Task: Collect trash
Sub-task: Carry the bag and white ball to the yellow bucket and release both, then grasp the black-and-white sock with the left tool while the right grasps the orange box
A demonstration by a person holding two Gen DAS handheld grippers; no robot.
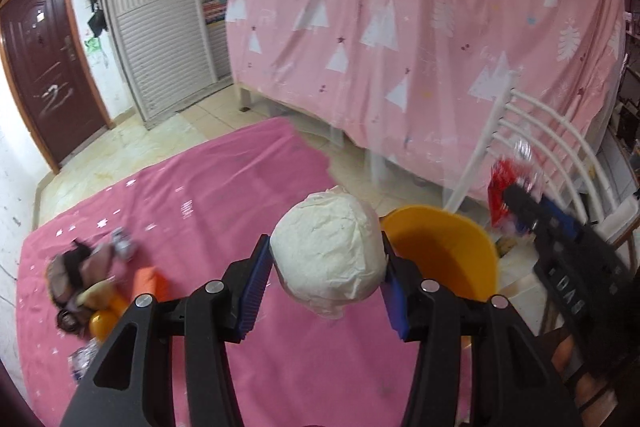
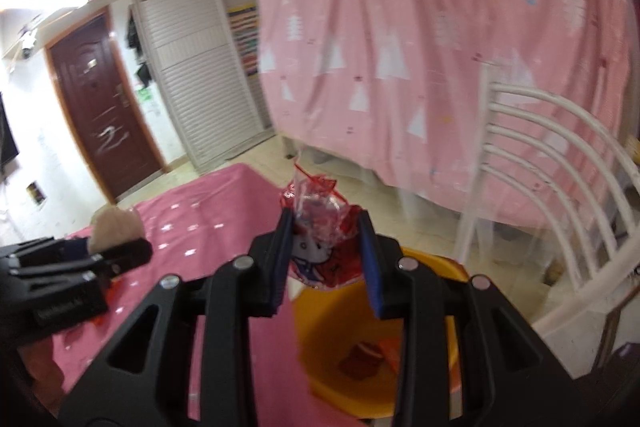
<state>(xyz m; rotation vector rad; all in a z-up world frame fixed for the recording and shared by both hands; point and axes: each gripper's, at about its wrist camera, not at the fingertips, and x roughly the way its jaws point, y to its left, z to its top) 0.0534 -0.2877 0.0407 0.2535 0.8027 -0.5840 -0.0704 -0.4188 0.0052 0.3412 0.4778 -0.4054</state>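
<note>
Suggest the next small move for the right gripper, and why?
Probably open the jaws and drop. The right gripper holds the red plastic wrapper directly above the orange bin, which already contains trash. The left gripper holds a white paper wad beside it.

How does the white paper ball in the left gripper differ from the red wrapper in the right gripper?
The white paper ball is plain, opaque and round; the red wrapper is shiny, partly clear plastic, printed with a cartoon cat. The ball fills the left gripper widely; the wrapper is thin and crumpled in the right gripper. The wrapper hangs over the orange bucket; the ball is beside it, over the pink cloth. Both are held off the table.
</note>
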